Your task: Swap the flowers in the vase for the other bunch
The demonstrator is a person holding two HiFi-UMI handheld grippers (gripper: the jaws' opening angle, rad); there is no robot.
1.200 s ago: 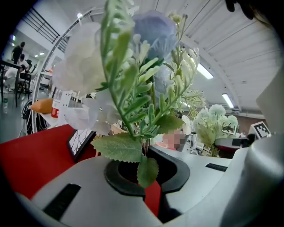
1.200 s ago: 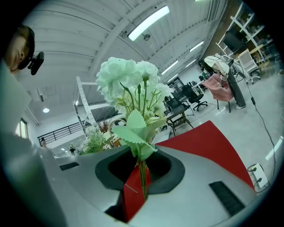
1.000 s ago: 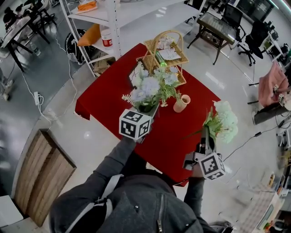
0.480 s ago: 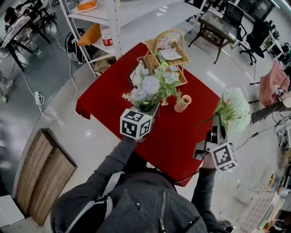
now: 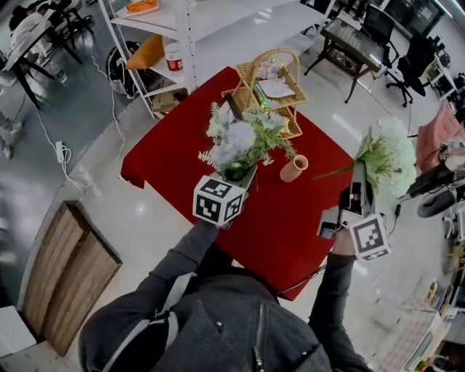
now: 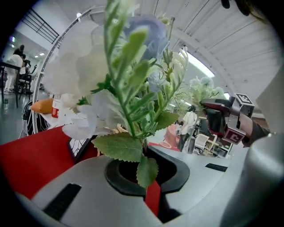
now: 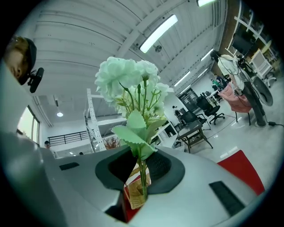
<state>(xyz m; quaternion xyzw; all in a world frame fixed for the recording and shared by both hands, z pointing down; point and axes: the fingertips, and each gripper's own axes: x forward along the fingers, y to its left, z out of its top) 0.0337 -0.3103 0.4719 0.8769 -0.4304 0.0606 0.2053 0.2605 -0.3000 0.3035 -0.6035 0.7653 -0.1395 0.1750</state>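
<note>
My left claw (image 5: 242, 176) grips the blue-white flower bunch (image 5: 240, 138); right claw (image 5: 358, 187) grips the pale-green flower bunch (image 5: 392, 156); small tan vase (image 5: 293, 168), seemingly empty, stands between them.

Matt red tablecloth (image 5: 174, 156); woven wicker basket (image 5: 245, 78); glossy floor (image 5: 290, 22).

A square table (image 5: 171, 156) covered with a red cloth is seen in the middle of the head view, with one corner turned toward the top of the frame. A wicker basket (image 5: 242, 78) with a tall arched handle is set near that upper corner, and papers are laid in it. A small peach-coloured vase (image 5: 294, 168) is stood right of centre, just below the basket.
</note>
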